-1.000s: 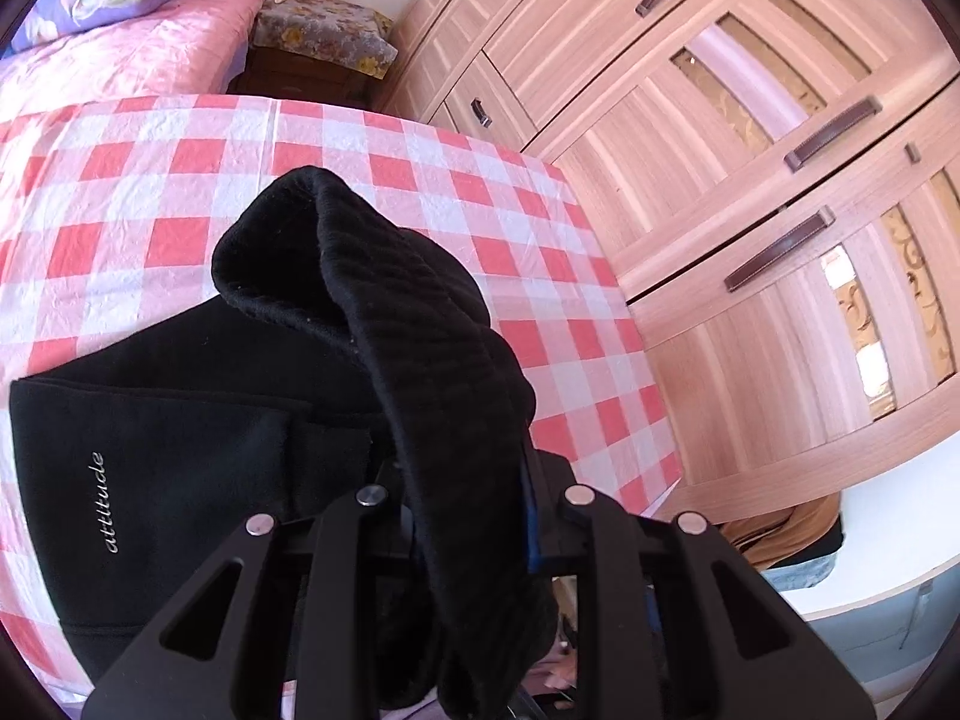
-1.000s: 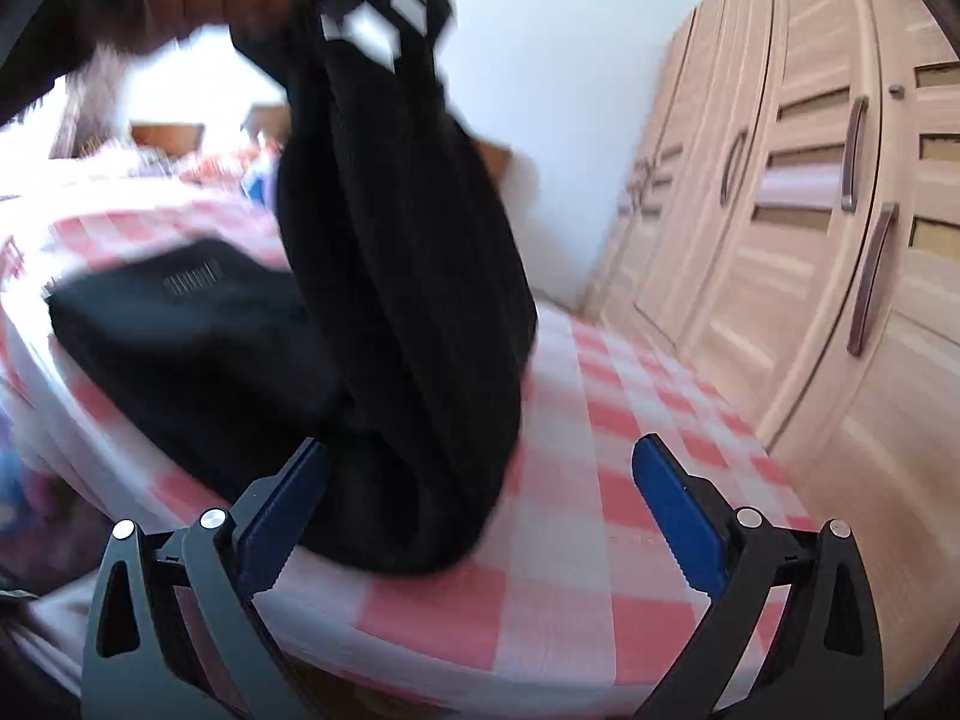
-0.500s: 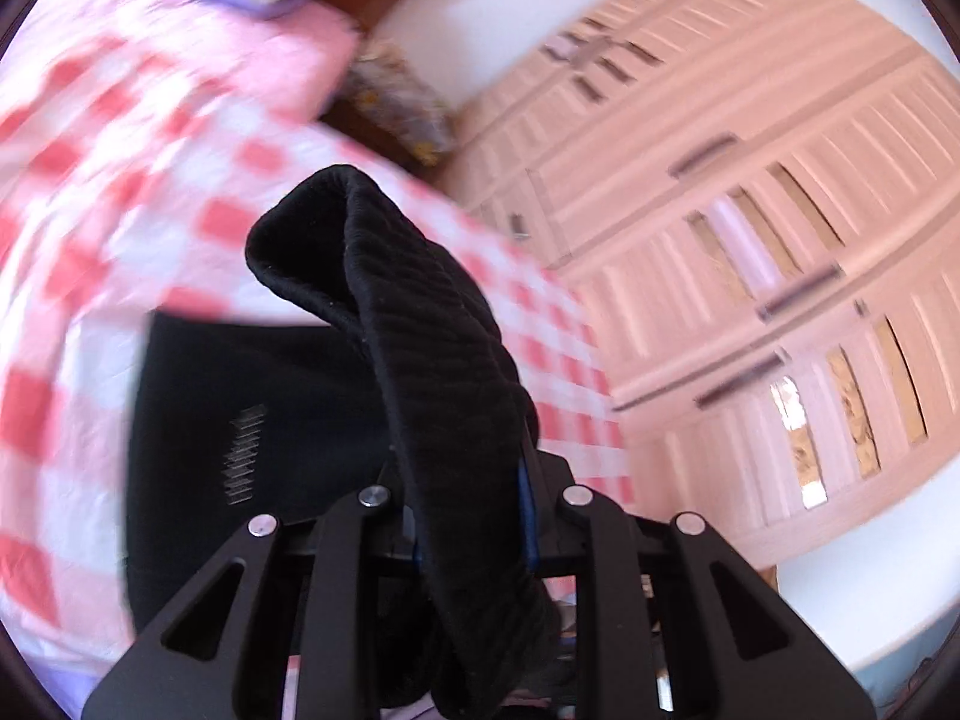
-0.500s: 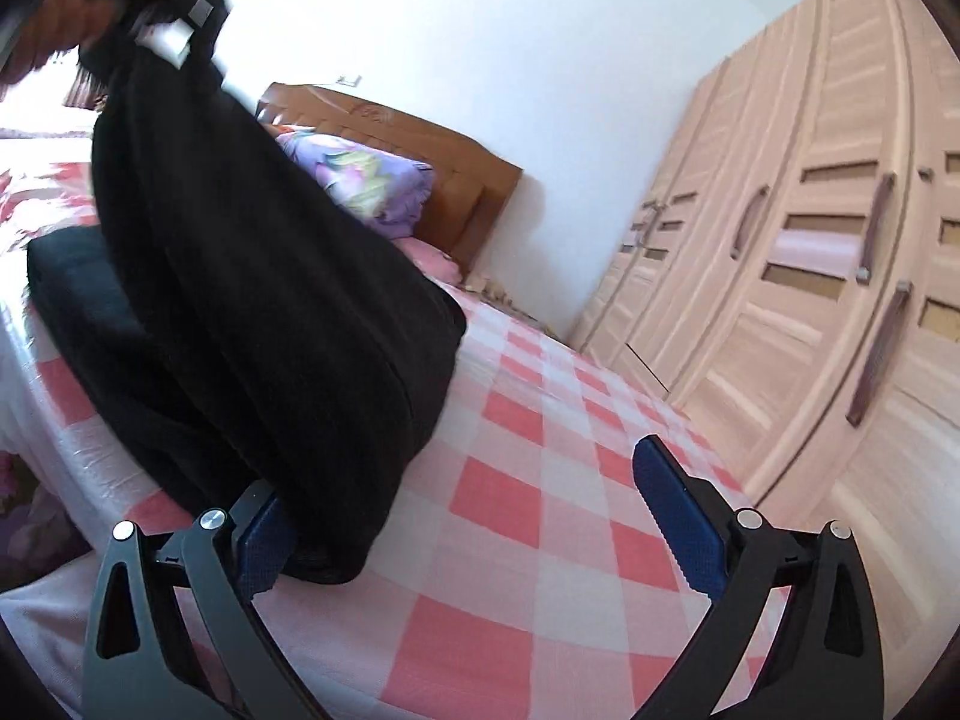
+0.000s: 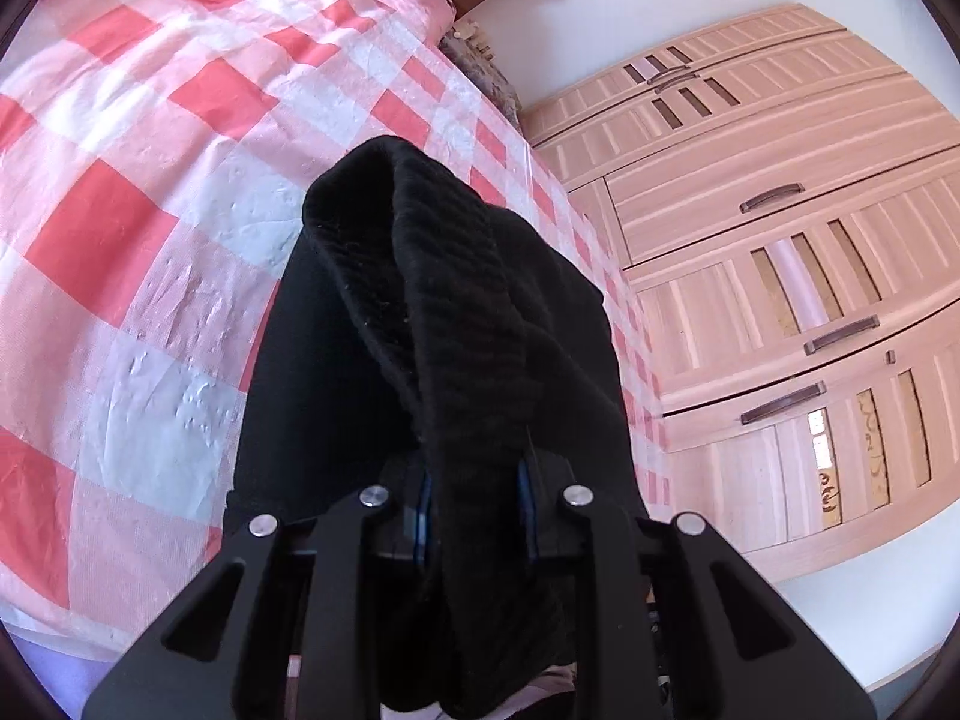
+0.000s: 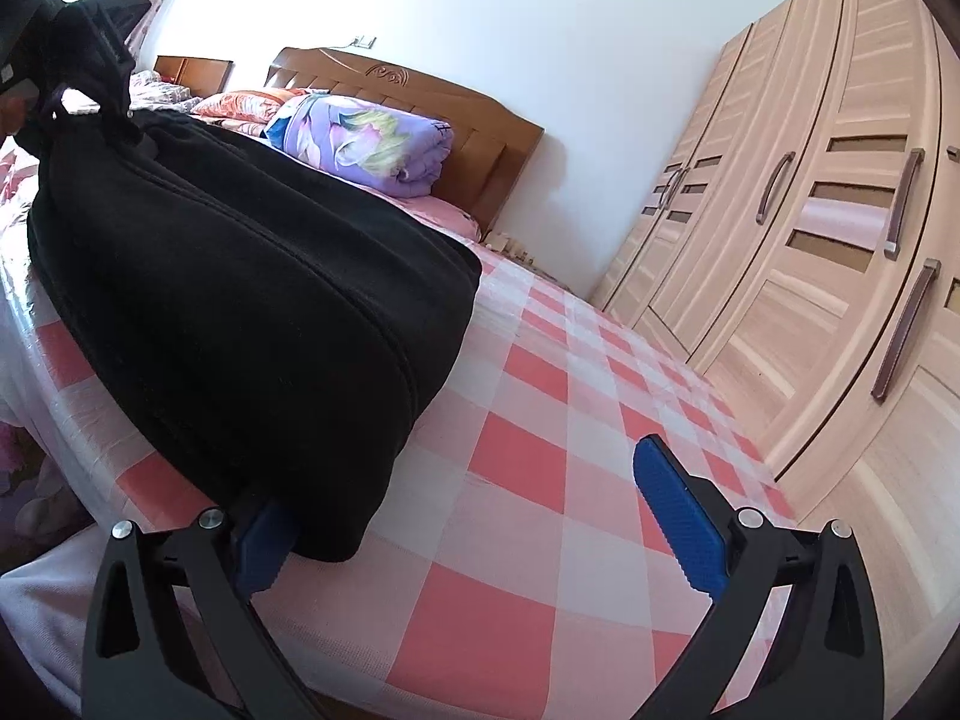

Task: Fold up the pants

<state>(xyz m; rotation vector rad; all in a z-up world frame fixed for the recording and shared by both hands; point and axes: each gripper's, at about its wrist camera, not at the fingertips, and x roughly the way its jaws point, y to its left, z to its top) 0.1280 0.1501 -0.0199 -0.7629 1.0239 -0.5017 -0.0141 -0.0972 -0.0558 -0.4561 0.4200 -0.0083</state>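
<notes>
The black pants (image 6: 240, 312) lie folded over on a bed with a red and white checked sheet (image 6: 540, 456). My left gripper (image 5: 471, 507) is shut on a ribbed black edge of the pants (image 5: 432, 312), which bulges up over the jaws and hides the blue pads. In the right wrist view that gripper (image 6: 90, 60) holds the far end of the cloth up at the top left. My right gripper (image 6: 474, 516) stands open at the bed's near edge. Its left pad touches the near fold of the pants, and its right pad is over bare sheet.
A wooden wardrobe (image 6: 810, 252) with dark handles runs along the right of the bed. At the bed's head are a wooden headboard (image 6: 420, 96) and a folded purple flowered quilt (image 6: 366, 141). A small covered bedside stand (image 5: 480, 60) sits between bed and wardrobe.
My left gripper has swung away and down with the pants' edge, drawing the cloth from hanging upright to lying stretched over the bed. The right gripper has stayed open near the same spot.
</notes>
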